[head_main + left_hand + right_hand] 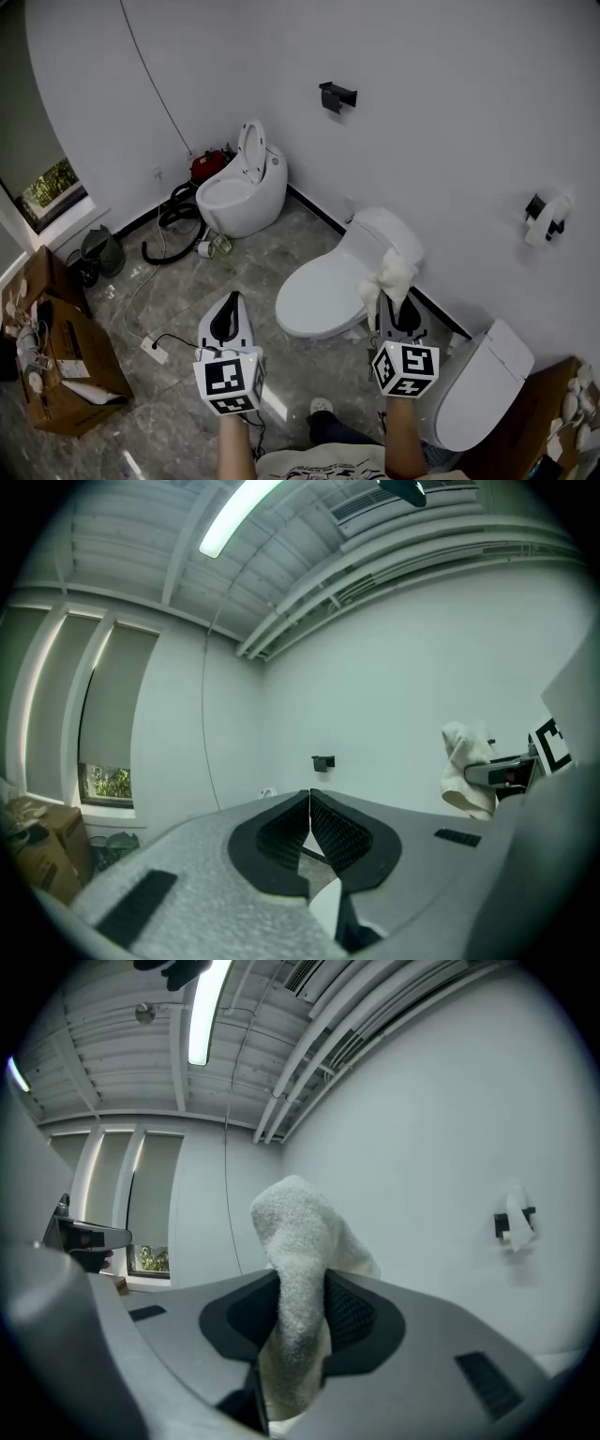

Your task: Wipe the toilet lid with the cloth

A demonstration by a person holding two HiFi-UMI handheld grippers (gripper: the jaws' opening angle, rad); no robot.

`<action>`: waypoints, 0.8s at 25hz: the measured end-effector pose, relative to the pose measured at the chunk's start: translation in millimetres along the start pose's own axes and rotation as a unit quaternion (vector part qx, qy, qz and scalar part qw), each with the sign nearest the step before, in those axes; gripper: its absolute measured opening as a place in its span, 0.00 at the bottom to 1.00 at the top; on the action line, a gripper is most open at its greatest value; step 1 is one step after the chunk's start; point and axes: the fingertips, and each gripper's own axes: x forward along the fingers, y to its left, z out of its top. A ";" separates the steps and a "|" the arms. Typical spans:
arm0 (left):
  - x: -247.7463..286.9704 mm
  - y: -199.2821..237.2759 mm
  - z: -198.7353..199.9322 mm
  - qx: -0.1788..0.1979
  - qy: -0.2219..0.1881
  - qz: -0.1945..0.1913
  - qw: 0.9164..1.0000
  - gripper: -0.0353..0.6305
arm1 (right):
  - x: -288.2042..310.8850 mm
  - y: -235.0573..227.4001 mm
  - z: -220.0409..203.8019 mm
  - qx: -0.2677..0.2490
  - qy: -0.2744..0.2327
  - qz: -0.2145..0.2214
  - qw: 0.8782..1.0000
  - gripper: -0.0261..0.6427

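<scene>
– White terry cloth (pixel 295 1241): where does it sit?
– It is pinched in the right gripper (pixel 300 1290). The black ribbed jaws press on it from both sides, and a thick fold stands up above them, with more hanging below.
– And from the head view?
– The right gripper (pixel 401 315) is low on the right, with its black-and-white marker cube (pixel 405 367) towards the person. The cloth (pixel 389 277) bunches at its tip, in front of the near right edge of the toilet. No view shows whether it touches.
– What about the left gripper (pixel 308 804)?
– Its jaws are pressed together, tip to tip, with nothing between them. In the head view the left gripper (pixel 231 302) is over the grey marbled floor (pixel 187 291), to the left of the toilet and clear of it.
– Where is the lid?
– The smooth white oval toilet lid (pixel 319 298) is shut, just beyond and between the two grippers. Its white tank (pixel 386 234) stands against the wall.
– Is anything else close by?
– Another closed white toilet (pixel 480 386) stands at the lower right, and brown cardboard boxes (pixel 66 370) stand at the far left.
– And farther out?
– A rounded white toilet with its lid raised (pixel 242 192) stands by the far wall. A black coiled hose (pixel 167 236) lies beside it and a red object (pixel 208 166) sits behind it. A black bracket (pixel 337 96) is fixed high on the white wall, and a paper roll holder (pixel 546 217) is on the right.
</scene>
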 end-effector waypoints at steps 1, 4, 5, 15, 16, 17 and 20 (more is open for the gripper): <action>9.5 -0.4 1.7 0.001 -0.002 0.003 1.000 0.07 | 10.3 -4.1 1.3 -0.001 -0.001 0.002 1.000 0.21; 36.8 -2.8 3.6 0.000 -0.004 0.012 1.000 0.07 | 38.4 -16.6 4.2 -0.002 -0.003 0.007 1.000 0.21; 45.3 -4.3 3.2 0.000 -0.003 0.014 1.000 0.07 | 46.5 -20.6 4.4 -0.002 -0.002 0.009 1.000 0.21; 110.2 -16.4 -2.4 -0.001 0.012 0.015 1.000 0.07 | 108.7 -42.9 -7.9 0.001 0.014 0.016 1.000 0.21; 115.7 -15.7 -4.3 -0.002 0.015 0.015 1.000 0.07 | 114.2 -44.0 -9.8 0.002 0.016 0.016 1.000 0.21; 121.3 -14.4 -6.5 -0.002 0.018 0.016 1.000 0.07 | 119.8 -44.6 -11.8 0.003 0.019 0.016 1.000 0.21; 139.2 -7.9 -13.1 -0.004 0.025 0.014 1.000 0.07 | 136.6 -42.8 -17.8 0.003 0.026 0.015 1.000 0.21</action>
